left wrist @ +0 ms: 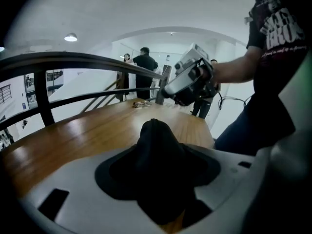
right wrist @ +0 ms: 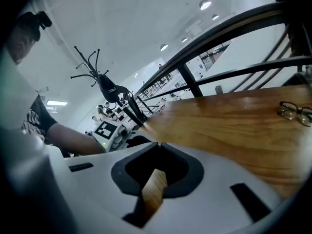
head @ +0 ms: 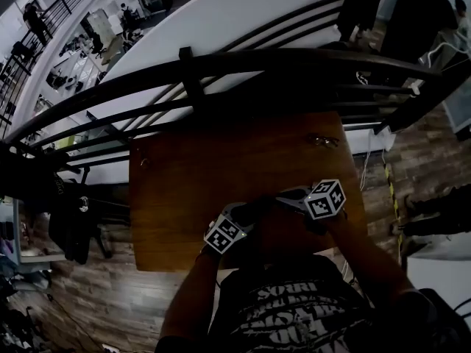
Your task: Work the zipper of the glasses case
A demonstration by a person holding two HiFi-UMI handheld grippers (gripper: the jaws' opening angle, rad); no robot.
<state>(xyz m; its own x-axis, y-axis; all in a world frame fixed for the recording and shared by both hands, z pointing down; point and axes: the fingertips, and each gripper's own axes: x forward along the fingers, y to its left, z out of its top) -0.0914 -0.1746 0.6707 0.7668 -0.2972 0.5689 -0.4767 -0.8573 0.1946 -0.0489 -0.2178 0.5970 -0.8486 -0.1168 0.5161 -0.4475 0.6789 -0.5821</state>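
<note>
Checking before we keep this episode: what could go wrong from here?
1. The right gripper is shut, and only the wood of the table shows behind its tips. It may have missed the zipper pull.
2. The left gripper alone clamps the black case. A hard tug on the zipper could pull the case out or twist it.

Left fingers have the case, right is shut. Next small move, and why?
Probably open the right gripper and bring it toward the glasses case. Its fingers are shut on nothing, and it hangs above the table, apart from the case, which the left gripper holds. The zipper pull can't be made out here, so approach slowly.
</note>
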